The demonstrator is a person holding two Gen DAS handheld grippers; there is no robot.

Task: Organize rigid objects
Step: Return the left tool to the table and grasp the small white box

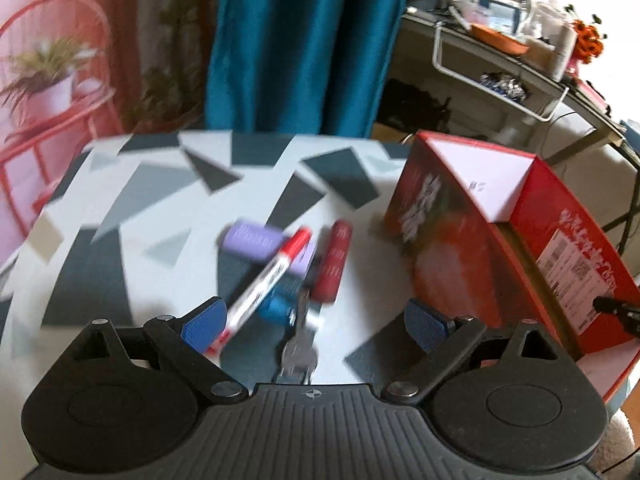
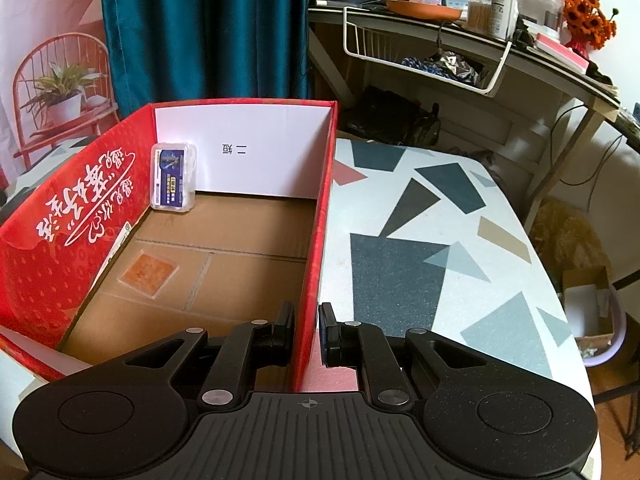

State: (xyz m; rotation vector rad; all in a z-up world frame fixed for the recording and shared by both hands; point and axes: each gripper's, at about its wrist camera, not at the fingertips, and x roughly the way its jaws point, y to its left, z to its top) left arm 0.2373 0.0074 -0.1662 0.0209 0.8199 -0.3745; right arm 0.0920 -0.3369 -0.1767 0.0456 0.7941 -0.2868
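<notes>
The left gripper [image 1: 312, 320] hangs with its jaws spread wide and empty over a small heap on the patterned table [image 1: 120, 208]: a red-capped marker [image 1: 264, 280] lying slantwise across a purple block [image 1: 264, 244], a dark red tube [image 1: 334, 260] just beside them, a blue piece [image 1: 278, 308] and a metal tool [image 1: 298, 344] nearest the fingers. The view is blurred, so finer detail is lost. The right gripper [image 2: 307, 332] is closed on the near wall of the red cardboard box [image 2: 316, 216], steadying it; inside stand a clear plastic case [image 2: 173, 178] and a flat orange packet [image 2: 147, 274]. The step in hand looks like picking the next item. That calls for lowering over one piece, probably the marker, and closing squarely without dragging its neighbours.
</notes>
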